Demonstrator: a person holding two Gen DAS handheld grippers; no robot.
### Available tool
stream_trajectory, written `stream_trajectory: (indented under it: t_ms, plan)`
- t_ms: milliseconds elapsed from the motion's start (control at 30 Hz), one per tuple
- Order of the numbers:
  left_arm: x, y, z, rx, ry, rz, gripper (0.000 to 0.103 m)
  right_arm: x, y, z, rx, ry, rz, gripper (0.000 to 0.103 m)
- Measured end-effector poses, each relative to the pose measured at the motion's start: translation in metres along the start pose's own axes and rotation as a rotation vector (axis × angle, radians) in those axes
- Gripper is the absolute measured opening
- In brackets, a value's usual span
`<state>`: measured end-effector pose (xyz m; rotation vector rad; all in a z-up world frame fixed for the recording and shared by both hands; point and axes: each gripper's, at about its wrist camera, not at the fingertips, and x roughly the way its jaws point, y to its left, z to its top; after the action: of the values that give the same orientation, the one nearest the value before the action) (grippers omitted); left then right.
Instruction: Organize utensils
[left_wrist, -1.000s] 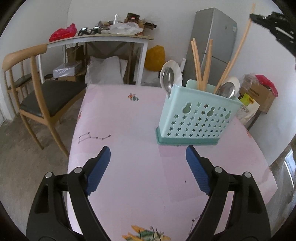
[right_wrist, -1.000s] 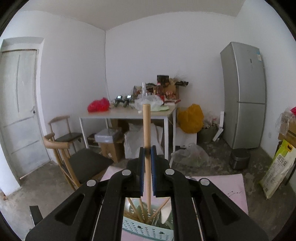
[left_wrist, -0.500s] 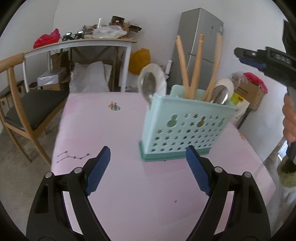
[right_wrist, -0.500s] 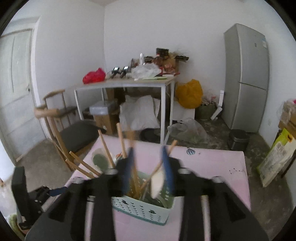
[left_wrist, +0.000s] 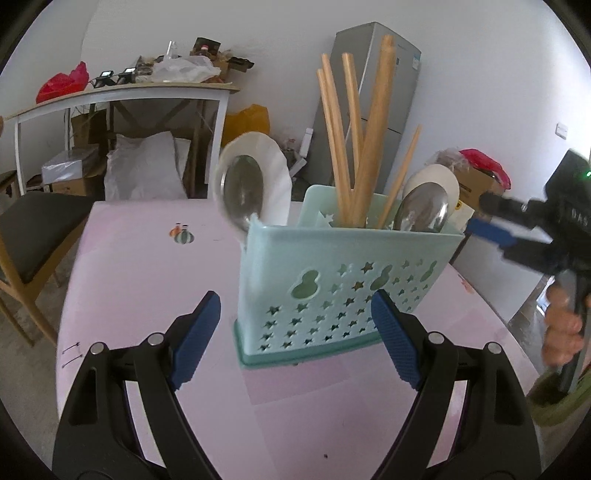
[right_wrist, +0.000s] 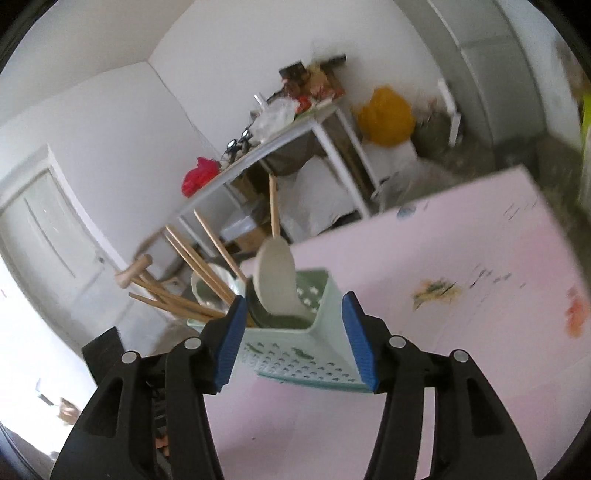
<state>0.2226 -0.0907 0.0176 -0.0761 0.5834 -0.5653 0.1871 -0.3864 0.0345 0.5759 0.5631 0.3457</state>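
Item: mint-green perforated plastic utensil caddy (left_wrist: 343, 284), upright on pink table (left_wrist: 147, 266), straight ahead of my left gripper (left_wrist: 295, 339); jaws wide, empty. Right gripper (right_wrist: 295, 343) nearer, opening, empty, framing caddy's end.

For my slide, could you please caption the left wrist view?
Open left gripper faces the mint utensil caddy of chopsticks and spoons on a pink table.

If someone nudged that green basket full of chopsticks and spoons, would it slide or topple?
The basket looks like thin, perforated plastic, so it is probably light and would likely slide on the smooth pink table. The chopsticks and spoons stand well above its rim, so a high push might tip it. It seems to widen at the base, which should help.
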Motion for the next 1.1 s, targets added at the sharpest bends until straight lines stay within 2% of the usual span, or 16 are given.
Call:
stream_trajectory:
  t_ms: [67, 167, 333, 433, 767, 1100]
  plan:
    - [0.004, -0.001, 0.002, -0.003, -0.004, -0.013, 0.079, 0.012, -0.004, -0.003, 0.018, 0.027, 0.037, 0.053]
    - [0.01, -0.004, 0.007, -0.007, -0.01, -0.025, 0.079, 0.024, -0.008, -0.007, 0.019, 0.048, 0.044, 0.055]
    - [0.013, -0.011, 0.011, -0.043, -0.029, 0.02, 0.079, 0.025, -0.01, -0.008, 0.03, 0.049, 0.048, 0.057]
    - [0.011, -0.01, 0.012, -0.067, -0.023, 0.041, 0.074, 0.024, -0.009, -0.007, 0.037, 0.055, 0.036, 0.057]
    - [-0.006, -0.012, 0.011, -0.147, 0.011, 0.066, 0.074, 0.021, -0.002, -0.008, 0.066, 0.084, -0.001, 0.057]
    - [-0.037, -0.023, -0.002, -0.202, 0.065, 0.088, 0.074, 0.005, 0.012, -0.027, 0.105, 0.124, -0.024, 0.057]
